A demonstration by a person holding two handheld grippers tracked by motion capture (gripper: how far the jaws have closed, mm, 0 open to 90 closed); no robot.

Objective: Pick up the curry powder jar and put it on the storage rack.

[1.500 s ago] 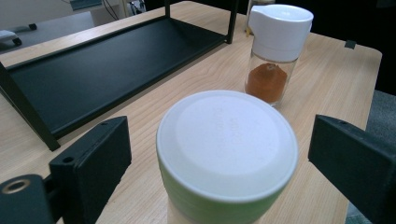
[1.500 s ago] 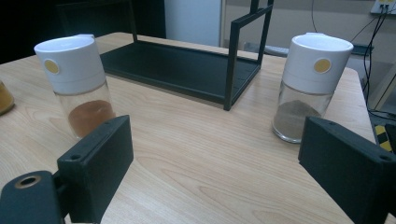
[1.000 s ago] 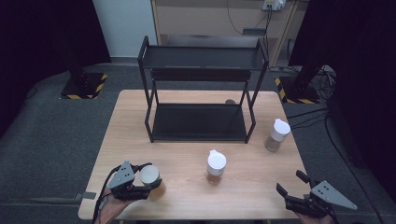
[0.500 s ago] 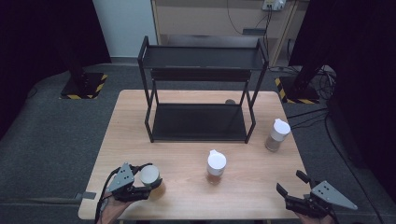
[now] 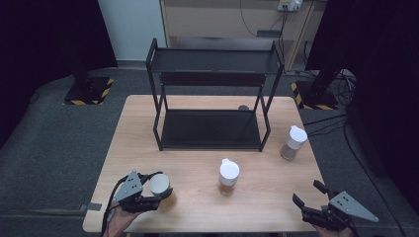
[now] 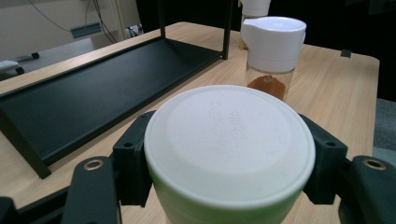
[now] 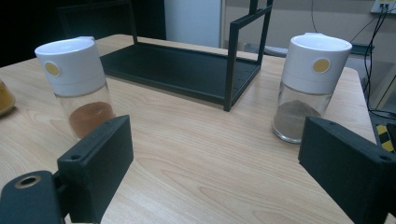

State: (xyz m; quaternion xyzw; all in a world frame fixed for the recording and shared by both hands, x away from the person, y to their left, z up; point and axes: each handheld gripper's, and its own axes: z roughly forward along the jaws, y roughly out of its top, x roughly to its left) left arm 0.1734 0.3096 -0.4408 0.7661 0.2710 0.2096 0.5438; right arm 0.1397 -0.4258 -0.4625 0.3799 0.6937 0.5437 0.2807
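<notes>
At the table's front left, my left gripper [image 5: 157,191] is shut on a round jar with a flat white lid [image 5: 159,183]. In the left gripper view the black jaws press both sides of that jar [image 6: 229,140] just under its lid. A spice jar with red-brown powder [image 5: 229,175] stands in the middle of the table front, apart from both grippers. A second spice jar with grey-brown powder [image 5: 293,142] stands at the right. My right gripper [image 5: 307,193] is open at the front right with nothing between its jaws; both spice jars [image 7: 77,86] [image 7: 310,86] stand beyond it.
A black two-tier metal rack [image 5: 213,129] stands at the back middle of the wooden table [image 5: 267,197], both shelves bare. A small dark object [image 5: 243,107] lies behind it. Dark floor surrounds the table.
</notes>
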